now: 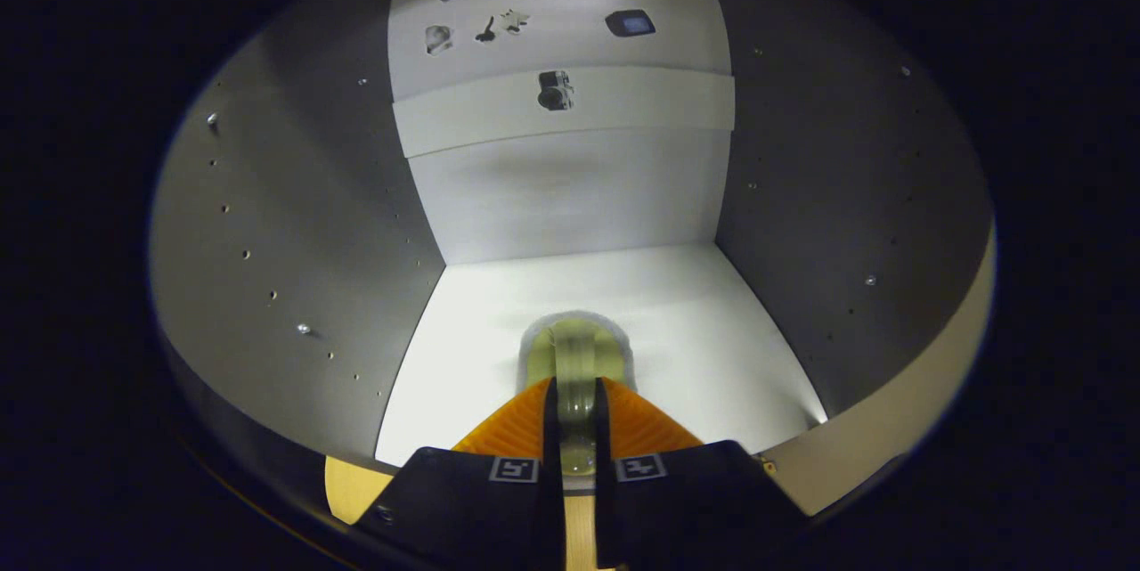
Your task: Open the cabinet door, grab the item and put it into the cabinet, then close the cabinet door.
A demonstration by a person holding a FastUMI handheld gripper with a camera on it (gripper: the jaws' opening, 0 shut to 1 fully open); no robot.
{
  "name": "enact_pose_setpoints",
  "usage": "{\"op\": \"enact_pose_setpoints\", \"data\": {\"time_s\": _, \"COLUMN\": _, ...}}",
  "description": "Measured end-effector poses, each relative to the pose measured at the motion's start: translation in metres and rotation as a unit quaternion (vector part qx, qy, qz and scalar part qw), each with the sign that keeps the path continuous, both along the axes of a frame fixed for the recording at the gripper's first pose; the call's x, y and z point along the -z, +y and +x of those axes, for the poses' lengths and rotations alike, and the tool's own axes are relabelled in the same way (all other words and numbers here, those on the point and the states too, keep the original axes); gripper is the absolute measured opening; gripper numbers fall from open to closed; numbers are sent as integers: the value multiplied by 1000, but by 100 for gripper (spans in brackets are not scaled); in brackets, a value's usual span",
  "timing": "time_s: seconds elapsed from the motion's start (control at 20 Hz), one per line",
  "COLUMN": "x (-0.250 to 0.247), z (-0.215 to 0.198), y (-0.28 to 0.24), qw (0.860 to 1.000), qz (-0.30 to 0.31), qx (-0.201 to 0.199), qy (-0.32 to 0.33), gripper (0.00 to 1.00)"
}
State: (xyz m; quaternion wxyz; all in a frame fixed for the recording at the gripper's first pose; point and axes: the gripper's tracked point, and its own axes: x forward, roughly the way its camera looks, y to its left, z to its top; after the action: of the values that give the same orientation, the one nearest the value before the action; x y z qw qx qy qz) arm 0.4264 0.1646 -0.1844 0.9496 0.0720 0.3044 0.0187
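The cabinet's left wall is dotted with shelf-pin holes; its pale floor runs to the back panel; the gripper is clamped on a translucent greenish item, which reaches ahead of the fingers over the cabinet floor; judged best: lower it until it rests, then part the fingers slowly and withdraw straight, clear of the right wall.
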Motion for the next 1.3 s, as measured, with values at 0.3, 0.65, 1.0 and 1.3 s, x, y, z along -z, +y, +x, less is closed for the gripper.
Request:
{"op": "enact_pose_setpoints", "data": {"time_s": 0.3, "x": -1, "z": 16, "y": -1, "qw": 1000, "qz": 14, "qx": 13, "qy": -17, "gripper": 41}}
{"op": "enact_pose_setpoints", "data": {"time_s": 0.65, "x": -49, "z": -1, "y": -9, "qw": 995, "qz": -11, "qx": 24, "qy": -101, "gripper": 99}}
{"op": "enact_pose_setpoints", "data": {"time_s": 1.0, "x": -148, "z": -84, "y": -13, "qw": 966, "qz": -35, "qx": 25, "qy": -254, "gripper": 99}}
{"op": "enact_pose_setpoints", "data": {"time_s": 1.3, "x": -200, "z": -191, "y": -20, "qw": 945, "qz": -40, "qx": 27, "qy": -324, "gripper": 98}}
